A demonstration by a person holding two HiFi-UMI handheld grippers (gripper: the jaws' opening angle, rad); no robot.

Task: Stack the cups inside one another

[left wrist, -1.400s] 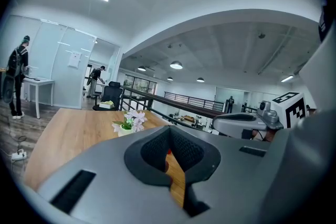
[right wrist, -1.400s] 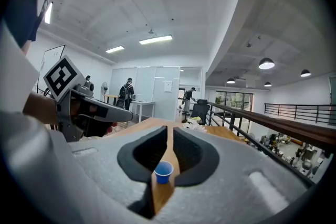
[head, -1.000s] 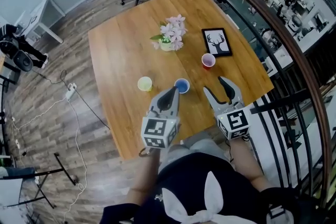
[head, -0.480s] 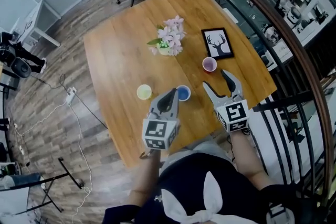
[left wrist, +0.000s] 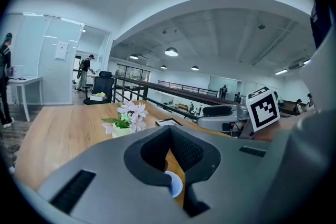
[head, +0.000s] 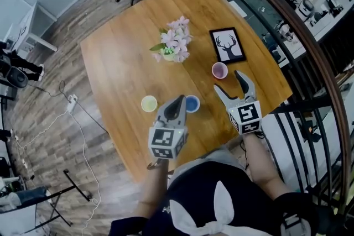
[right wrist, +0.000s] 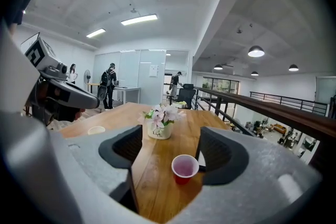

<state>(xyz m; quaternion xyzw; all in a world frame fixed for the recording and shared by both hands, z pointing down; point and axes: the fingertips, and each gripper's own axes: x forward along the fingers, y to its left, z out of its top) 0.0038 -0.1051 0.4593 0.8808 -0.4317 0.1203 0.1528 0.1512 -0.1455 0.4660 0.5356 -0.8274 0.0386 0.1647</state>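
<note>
Left claw (head: 177, 101) clenched on nothing, right claw (head: 228, 80) released, three cups apart on the counter (head: 121, 63).
Head view: yellow cup (head: 149, 103), blue cup (head: 192, 103) just beside the left tips, red cup (head: 219, 70) ahead of the right claw, whose jaws have just been opening; only the right gripper view shows it empty, between them, untouched.

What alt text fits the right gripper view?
The right gripper, whose fingers have just been opening and stand wide apart, empty, frames a red cup on the wooden table ahead. Behind sit a pot of pink flowers and, far left, a yellow cup.
</note>
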